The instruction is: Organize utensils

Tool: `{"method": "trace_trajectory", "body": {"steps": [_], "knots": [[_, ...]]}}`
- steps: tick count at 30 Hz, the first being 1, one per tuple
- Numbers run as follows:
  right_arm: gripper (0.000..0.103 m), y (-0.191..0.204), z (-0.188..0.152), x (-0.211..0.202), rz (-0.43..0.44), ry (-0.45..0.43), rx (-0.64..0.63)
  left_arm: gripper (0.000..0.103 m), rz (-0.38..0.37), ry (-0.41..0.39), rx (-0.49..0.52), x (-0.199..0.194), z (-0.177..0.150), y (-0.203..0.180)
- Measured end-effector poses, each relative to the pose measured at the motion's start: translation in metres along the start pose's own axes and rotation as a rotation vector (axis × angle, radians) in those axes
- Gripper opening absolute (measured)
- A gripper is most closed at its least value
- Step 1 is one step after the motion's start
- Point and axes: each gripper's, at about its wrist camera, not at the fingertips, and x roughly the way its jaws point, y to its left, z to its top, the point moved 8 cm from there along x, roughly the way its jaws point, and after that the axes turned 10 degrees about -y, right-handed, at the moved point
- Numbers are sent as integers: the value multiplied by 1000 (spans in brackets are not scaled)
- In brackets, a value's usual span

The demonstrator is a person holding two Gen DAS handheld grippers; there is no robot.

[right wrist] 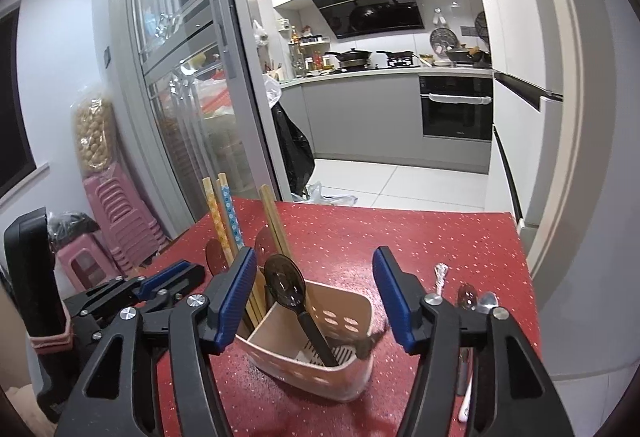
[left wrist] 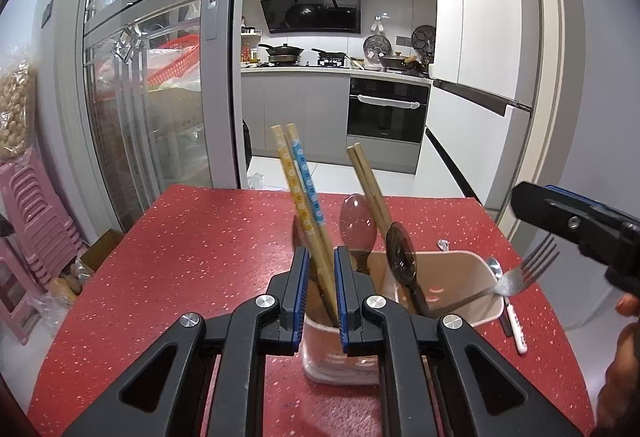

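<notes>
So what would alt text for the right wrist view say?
An open right gripper hovers over a beige utensil caddy holding a dark spoon and chopsticks on a red table, kitchen behind.

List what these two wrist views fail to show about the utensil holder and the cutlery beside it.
- Left wrist view: the utensil holder's near wall and the chopsticks' tips, behind the left gripper.
- Left wrist view: the fork is motion-blurred; where it rests is unclear.
- Right wrist view: the handles of the loose spoons on the red table, behind the right gripper's arm.
- Right wrist view: the fork is not identifiable.
</notes>
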Motion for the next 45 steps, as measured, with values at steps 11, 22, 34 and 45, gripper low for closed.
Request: {"method": "trace_trajectory", "body": {"steps": [11, 22, 34, 45], "knots": [[79, -17, -25, -25, -80, 58, 64, 103, 50, -25, -17, -33, -9, 25], [89, -14, -52, -49, -200, 76, 45, 103, 38, 5, 3, -52, -31, 29], [103, 0, -78, -77, -296, 51, 40, 103, 47, 29, 7, -78, -54, 34], [103, 3, -104, -99, -345, 37, 15, 103, 54, 9, 5, -98, -72, 31]]}}
